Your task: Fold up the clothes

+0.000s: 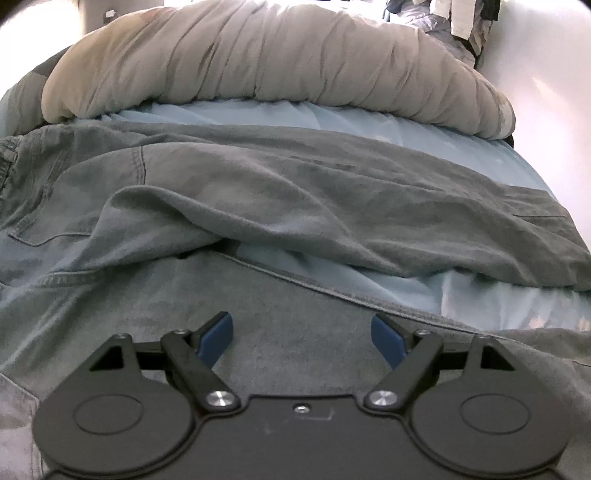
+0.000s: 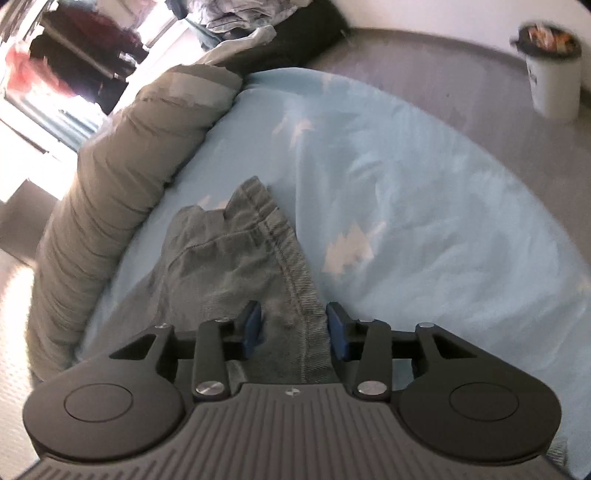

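Grey-green trousers (image 1: pixel 258 192) lie rumpled across a light blue bed sheet (image 1: pixel 373 286), one leg folded over the other with a gap of sheet between them. My left gripper (image 1: pixel 301 321) hovers open over the near leg, with nothing between its blue pads. In the right wrist view, the hem end of a trouser leg (image 2: pixel 229 251) lies on the sheet (image 2: pixel 406 184). My right gripper (image 2: pixel 293 310) stands partly open right over it. The cloth with its seam runs between the fingers, and the pads do not press on it.
A rolled beige duvet (image 1: pixel 258 55) (image 2: pixel 122 166) lies along the far side of the bed. Beyond the bed's edge is grey floor (image 2: pixel 424 62) with a white bin (image 2: pixel 552 74). A pile of clothes (image 2: pixel 229 18) sits past the duvet's end.
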The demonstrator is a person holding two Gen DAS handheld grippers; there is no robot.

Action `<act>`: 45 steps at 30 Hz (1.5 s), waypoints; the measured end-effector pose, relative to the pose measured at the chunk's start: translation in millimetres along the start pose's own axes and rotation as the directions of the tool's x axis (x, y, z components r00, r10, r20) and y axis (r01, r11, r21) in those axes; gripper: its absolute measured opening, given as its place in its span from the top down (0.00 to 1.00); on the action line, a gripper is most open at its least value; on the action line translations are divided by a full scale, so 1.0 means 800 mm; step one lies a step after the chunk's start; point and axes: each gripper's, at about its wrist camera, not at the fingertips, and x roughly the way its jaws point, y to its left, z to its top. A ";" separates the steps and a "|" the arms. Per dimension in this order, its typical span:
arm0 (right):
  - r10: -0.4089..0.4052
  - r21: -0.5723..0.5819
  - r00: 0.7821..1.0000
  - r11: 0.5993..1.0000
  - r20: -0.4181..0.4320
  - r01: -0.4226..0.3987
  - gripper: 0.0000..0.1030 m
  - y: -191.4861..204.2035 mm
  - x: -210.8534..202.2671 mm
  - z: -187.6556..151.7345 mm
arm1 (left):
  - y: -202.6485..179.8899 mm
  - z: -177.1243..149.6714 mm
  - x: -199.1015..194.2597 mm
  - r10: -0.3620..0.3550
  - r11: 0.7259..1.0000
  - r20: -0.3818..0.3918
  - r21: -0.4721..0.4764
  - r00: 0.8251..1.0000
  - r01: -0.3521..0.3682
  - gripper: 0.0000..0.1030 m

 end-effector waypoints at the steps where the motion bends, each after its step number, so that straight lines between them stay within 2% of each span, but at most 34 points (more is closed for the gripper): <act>1: 0.046 0.056 0.999 0.997 -0.022 -0.044 0.67 -0.007 0.001 0.001 | 0.001 0.000 -0.001 0.000 1.000 0.000 -0.004 1.000 0.000 0.22; 3: 0.156 0.112 0.986 0.982 -0.053 -0.149 0.69 -0.013 0.000 -0.002 | 0.003 -0.001 -0.002 0.000 1.000 0.000 -0.009 1.000 0.000 0.22; 6: 0.275 0.091 0.959 0.959 -0.069 -0.269 0.69 -0.004 -0.005 -0.006 | 0.005 -0.002 -0.003 0.004 1.000 0.000 -0.013 1.000 -0.004 0.22; 8: 0.310 0.089 0.950 0.948 -0.044 -0.305 0.66 0.001 -0.007 -0.007 | 0.006 -0.003 -0.003 0.004 1.000 0.000 -0.017 1.000 -0.004 0.22; 10: 0.297 0.126 0.955 0.948 -0.005 -0.294 0.58 -0.001 -0.002 -0.005 | 0.007 -0.004 -0.003 0.005 1.000 0.000 -0.018 1.000 -0.005 0.22; 11: 0.283 0.142 0.959 0.949 0.011 -0.282 0.53 -0.001 0.001 -0.004 | 0.006 -0.004 -0.003 0.005 1.000 0.000 -0.016 1.000 -0.005 0.22; 13: 0.254 0.164 0.966 0.952 0.041 -0.257 0.54 0.000 0.008 -0.003 | 0.006 -0.005 -0.004 0.003 1.000 0.000 -0.009 1.000 -0.003 0.21; 15: 0.230 0.164 0.970 0.957 0.077 -0.240 0.62 0.008 0.012 -0.002 | 0.006 -0.006 -0.004 0.005 1.000 0.000 0.002 1.000 -0.005 0.21; 17: 0.180 0.141 0.977 0.971 0.112 -0.195 0.88 0.024 0.012 -0.001 | 0.007 -0.006 -0.005 0.006 1.000 0.001 0.007 1.000 -0.006 0.21; 19: 0.058 0.083 0.989 0.994 0.134 -0.069 0.91 0.048 0.010 0.002 | 0.009 -0.006 -0.006 0.008 1.000 0.002 0.002 1.000 -0.008 0.21; 21: -0.018 0.023 0.989 1.000 0.150 0.014 0.93 0.068 0.008 0.006 | 0.012 -0.005 -0.008 0.014 1.000 0.005 -0.003 1.000 -0.014 0.21; 23: -0.069 -0.053 0.979 0.995 0.190 0.080 0.94 0.082 0.003 0.008 | 0.018 -0.003 -0.013 0.021 1.000 0.011 -0.009 1.000 -0.021 0.21; 26: -0.119 -0.073 0.972 0.988 0.204 0.137 0.94 0.078 0.010 0.006 | 0.032 -0.002 -0.024 0.038 0.999 0.020 -0.011 0.999 -0.038 0.21; 28: -0.145 -0.091 0.972 0.982 0.185 0.164 0.92 0.070 0.017 0.001 | 0.044 -0.001 -0.033 0.058 0.998 0.021 -0.015 0.998 -0.057 0.21; 30: -0.180 -0.138 0.965 0.968 0.191 0.208 0.86 0.073 0.017 -0.008 | 0.060 0.003 -0.047 0.076 0.997 0.020 -0.033 0.997 -0.075 0.21; 34: -0.252 -0.162 0.942 0.943 0.221 0.290 0.58 0.085 -0.011 -0.025 | 0.100 0.014 -0.087 0.103 0.990 0.017 -0.099 0.995 -0.101 0.21; 35: -0.267 -0.170 0.935 0.936 0.233 0.309 0.57 0.086 -0.024 -0.032 | 0.111 0.016 -0.098 0.113 0.987 0.019 -0.119 0.993 -0.110 0.21; 38: -0.278 -0.154 0.928 0.935 0.248 0.321 0.56 0.094 -0.060 -0.054 | 0.152 0.016 -0.132 0.144 0.969 0.015 -0.206 0.989 -0.138 0.18; 40: -0.288 -0.158 0.925 0.930 0.247 0.332 0.56 0.100 -0.079 -0.077 | 0.185 0.011 -0.154 0.158 0.947 0.002 -0.285 0.987 -0.151 0.17; 42: -0.306 -0.166 0.921 0.922 0.240 0.349 0.57 0.109 -0.098 -0.107 | 0.225 0.000 -0.178 0.149 0.908 0.000 -0.395 0.989 -0.137 0.12; 45: -0.331 -0.165 0.917 0.914 0.224 0.370 0.56 0.121 -0.124 -0.152 | 0.280 -0.017 -0.207 0.163 0.834 -0.020 -0.531 0.986 -0.149 0.11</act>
